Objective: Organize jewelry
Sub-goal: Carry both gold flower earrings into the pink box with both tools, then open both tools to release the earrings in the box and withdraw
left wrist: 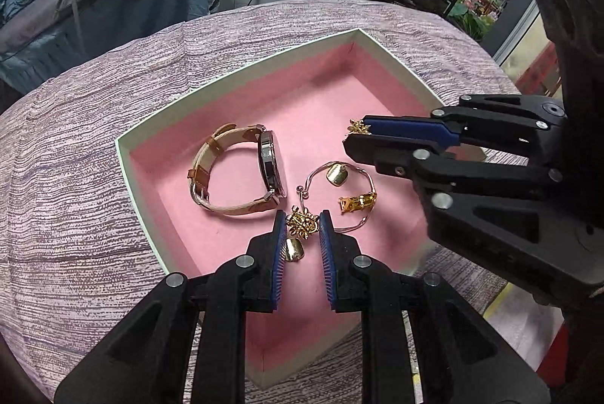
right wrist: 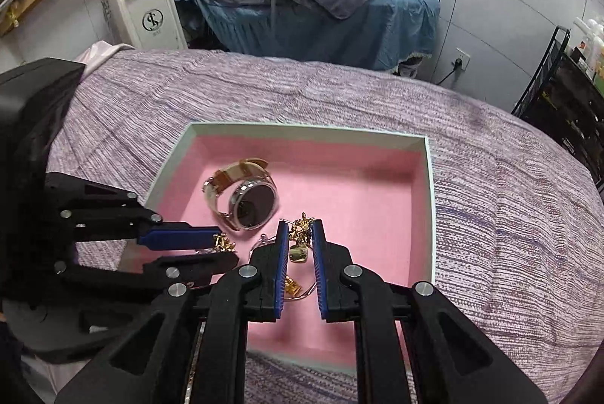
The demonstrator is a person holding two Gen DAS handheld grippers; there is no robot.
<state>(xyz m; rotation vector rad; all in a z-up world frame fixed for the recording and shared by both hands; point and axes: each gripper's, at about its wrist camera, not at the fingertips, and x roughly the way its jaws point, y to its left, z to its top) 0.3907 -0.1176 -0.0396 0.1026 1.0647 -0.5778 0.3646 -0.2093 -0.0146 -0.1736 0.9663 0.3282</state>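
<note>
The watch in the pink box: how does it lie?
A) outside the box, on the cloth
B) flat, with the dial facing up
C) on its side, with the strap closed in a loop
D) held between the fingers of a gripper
C: the watch rests on its edge on the pink floor of the box, strap looped and dial facing sideways, and no gripper touches it.
</note>
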